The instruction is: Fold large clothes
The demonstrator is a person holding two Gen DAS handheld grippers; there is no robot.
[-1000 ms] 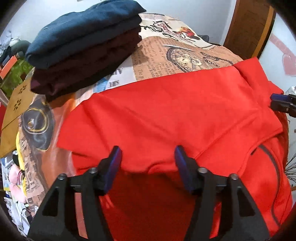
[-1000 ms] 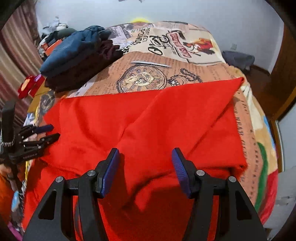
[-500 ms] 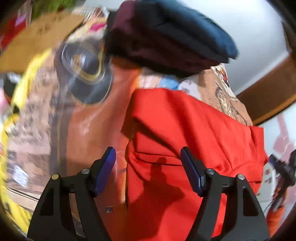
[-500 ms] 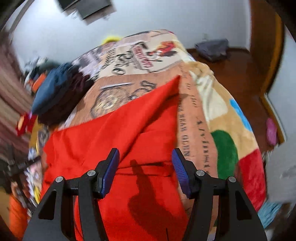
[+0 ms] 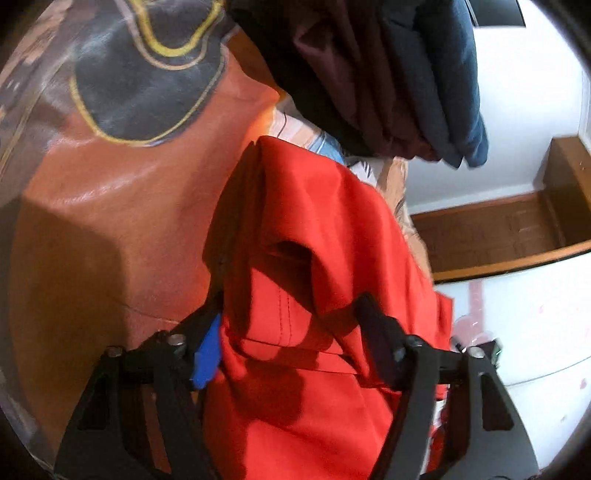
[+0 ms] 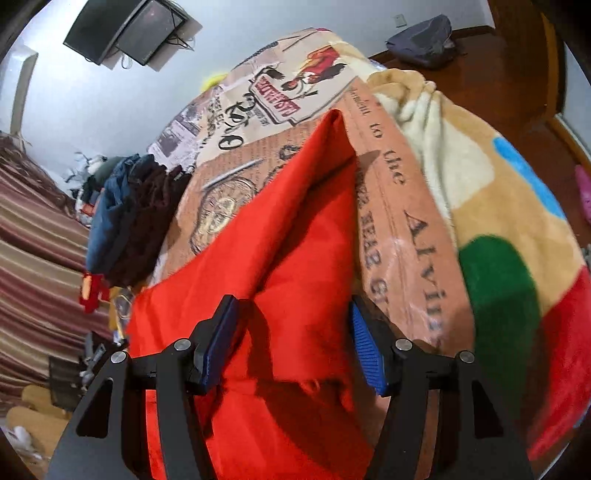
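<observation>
Nearest the left tongs (image 5: 291, 328), a bunched ridge of the red garment (image 5: 314, 229) is seen between the black fingers; the jaws have just been closing, yet whether the blue pads press the cloth cannot be told. The fabric is smooth and matte, with a stitched seam and a small pocket-like gap just ahead of the fingers. To the left of them a glossy, orange-brown printed bed cover (image 5: 110, 206) is spread. Farther ahead, a stack of folded clothes (image 5: 388, 74), maroon under dark blue, soft and rounded at its edges, is set on the bed.

Between the right tongs (image 6: 291, 339) a raised fold of the same red garment (image 6: 288, 236) is straddled at middling width, the ribbed blue pads apart from it on both sides. To their right lie the print cover (image 6: 402, 229) and a fluffy multicoloured blanket (image 6: 498, 229). Far beyond, a dark screen (image 6: 122, 29) is mounted on the pale wall.
</observation>
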